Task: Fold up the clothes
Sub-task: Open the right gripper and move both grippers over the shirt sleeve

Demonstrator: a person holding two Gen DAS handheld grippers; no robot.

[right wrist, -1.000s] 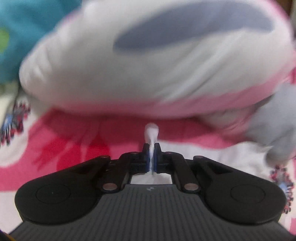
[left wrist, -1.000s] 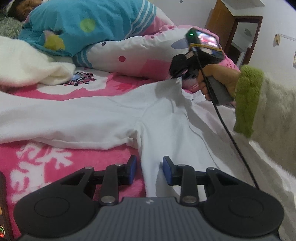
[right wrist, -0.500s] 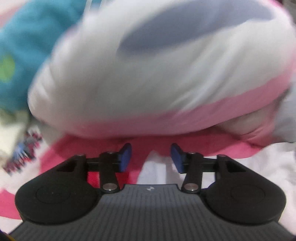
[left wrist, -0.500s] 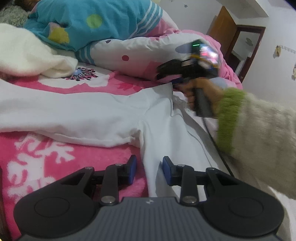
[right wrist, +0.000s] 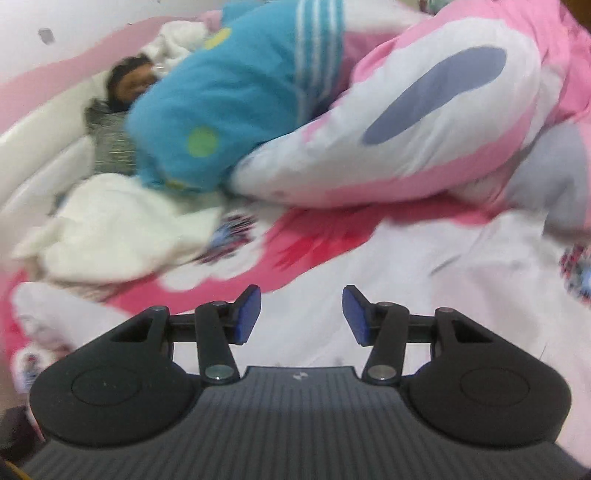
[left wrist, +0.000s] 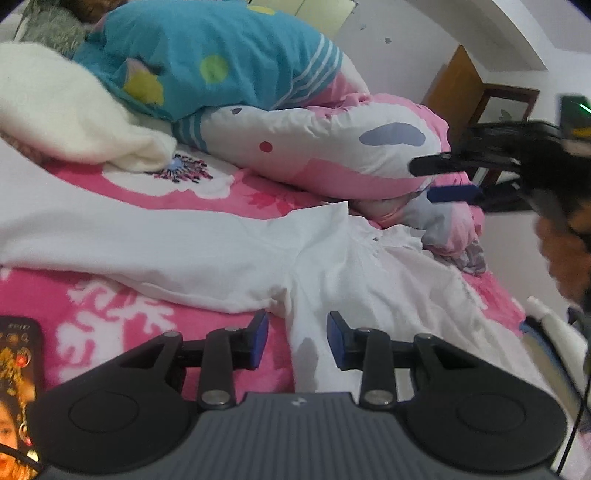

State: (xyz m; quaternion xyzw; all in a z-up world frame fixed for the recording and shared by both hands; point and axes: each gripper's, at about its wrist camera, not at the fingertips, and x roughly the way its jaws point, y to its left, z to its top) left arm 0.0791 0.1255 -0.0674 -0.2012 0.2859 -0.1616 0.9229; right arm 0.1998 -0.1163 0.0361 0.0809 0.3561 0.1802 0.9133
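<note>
White garment [left wrist: 229, 251], plain, with one small grey mark near the collar. Bed sheet [left wrist: 110, 317]: hot pink with white leaf-like and floral shapes, plus a dark purple-and-blue spiky flower motif [left wrist: 184, 171]. Quilt [left wrist: 325, 155]: white and pale pink, with a grey-blue blotch and a small red dot; upper part teal with white stripes and yellow-green dots. Fluffy blanket [left wrist: 74, 118]: cream-white. Left gripper [left wrist: 297, 334] and right gripper [right wrist: 301, 314]: black bodies, ribbed dark grey housings, blue pads on the jaws. Phone [left wrist: 16, 373]: black frame, lit colourful screen. Door frame [left wrist: 458, 88]: orange-brown wood. Wall [left wrist: 406, 33]: off-white with small grey marks.
</note>
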